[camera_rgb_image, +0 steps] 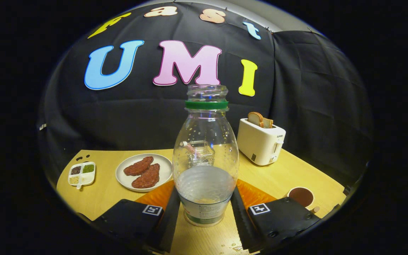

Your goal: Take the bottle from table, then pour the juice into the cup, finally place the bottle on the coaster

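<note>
The hand-held gripper [205, 212] is seen with its two black fingers [168, 216] set either side of the bottle [205, 159]. The inner edges look to be against the bottle's lower body, but real pressing contact cannot be told from this view. The bottle is seen upright between the fingers, its base apparently on the bench [289, 173]. It is clear plastic, egg-shaped, with no cap on the open threaded neck and a green ring [206, 104] below the thread. Droplets are seen on the inner wall. A label band wraps the bottom, and a pale liquid level is seen in the lower part. An orange flat piece [251, 194] lies behind the bottle, partly hidden by the fingers. Left beyond, a white plate [124, 175] with two brown patties [143, 171] is seen, then a small divided dish [82, 173]. Right beyond, a white toaster [260, 141] with bread is noted. Near the right finger stands a cup [300, 196] with a dark brown inside.
</note>
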{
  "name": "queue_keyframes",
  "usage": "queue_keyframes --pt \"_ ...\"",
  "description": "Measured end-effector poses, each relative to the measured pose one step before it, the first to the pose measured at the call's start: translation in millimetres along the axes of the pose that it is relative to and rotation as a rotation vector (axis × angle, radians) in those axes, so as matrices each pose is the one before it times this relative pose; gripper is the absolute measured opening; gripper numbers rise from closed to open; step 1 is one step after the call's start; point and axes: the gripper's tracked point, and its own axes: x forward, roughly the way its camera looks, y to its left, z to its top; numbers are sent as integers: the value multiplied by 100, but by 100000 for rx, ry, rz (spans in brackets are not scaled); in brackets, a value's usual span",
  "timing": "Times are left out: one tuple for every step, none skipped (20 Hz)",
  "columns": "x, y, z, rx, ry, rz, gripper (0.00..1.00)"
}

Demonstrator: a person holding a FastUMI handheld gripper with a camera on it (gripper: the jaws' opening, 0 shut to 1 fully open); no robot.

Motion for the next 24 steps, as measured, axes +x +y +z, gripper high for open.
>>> queue_keyframes --pt "751 -114 -343 -177 -141 -1306 74" --pt "588 3 -233 23 -21 -766 74" --pt "631 -77 -457 238 357 -844 74" --pt "503 131 -226 881 -253 -171 74" --pt "619 213 -518 584 745 -71 75" --pt "249 118 -711 -541 1586 -198 74" --pt "48 169 -457 -1034 837 71 75" --pt "-84 29 -143 -1013 -138 -486 75" --pt "191 -338 -53 -909 -623 -940 75" --pt "0 -152 -421 -389 977 -531 75" --pt "-201 -46 -711 963 821 -575 74" --pt "-467 -104 238 1832 -1604 -406 75" --pt "329 -82 -25 1344 53 -209 75" --pt "0 -59 -193 846 182 47 75" --pt "78 -114 219 466 -345 -73 75" --pt "-1 -68 -66 185 368 -139 76" --pt "-18 -40 75 413 -293 -264 77" --pt "-75 48 -235 379 897 -13 77" --pt "-93 42 -385 -165 1360 214 79" --pt "-154 68 -42 -264 294 511 79" --pt "-378 5 389 -473 -355 266 90" --pt "7 -57 114 -175 -988 176 100" --pt "-310 -270 265 -28 -707 -557 97" --pt "-324 -211 148 621 -89 -405 98"
